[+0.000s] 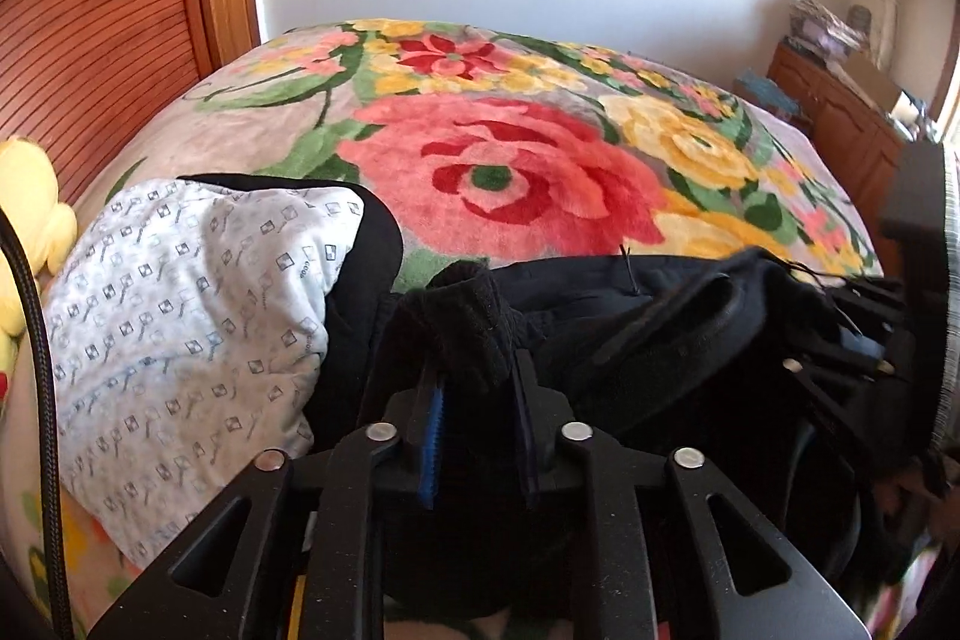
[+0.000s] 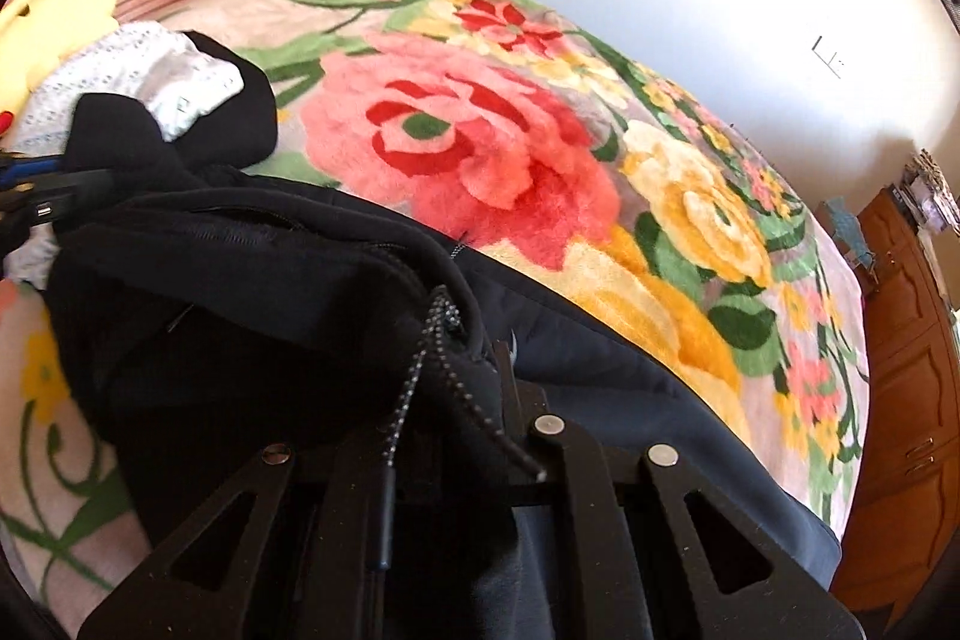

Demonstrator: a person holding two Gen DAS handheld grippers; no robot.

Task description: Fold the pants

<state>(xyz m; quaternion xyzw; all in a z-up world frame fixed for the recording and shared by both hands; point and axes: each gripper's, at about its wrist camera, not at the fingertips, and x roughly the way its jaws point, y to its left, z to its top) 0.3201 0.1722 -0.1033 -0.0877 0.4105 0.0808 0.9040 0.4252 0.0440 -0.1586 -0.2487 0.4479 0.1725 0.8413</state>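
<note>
Black pants (image 1: 630, 316) bunched on a floral blanket (image 1: 510, 172) covering the bed, white wall behind.

A slatted wooden headboard (image 1: 102, 40) stands left and a wooden cabinet (image 1: 840, 112) right. A patterned pillow (image 1: 180, 328) and yellow plush toy (image 1: 30, 208) lie beside the pants. The left gripper (image 1: 474, 394) is clenched on a ribbed cuff; the right gripper (image 2: 462, 388) pinches the waistband, its drawstring (image 2: 432, 358) dangling across the jaws.

pants (image 1: 660, 304) bunched at near edge of the blanket (image 1: 510, 172) w/ pillow (image 1: 192, 316) just left of them, plush toy (image 1: 30, 202) further left by headboard (image 1: 90, 40), cabinet (image 1: 840, 112) far right.
</note>
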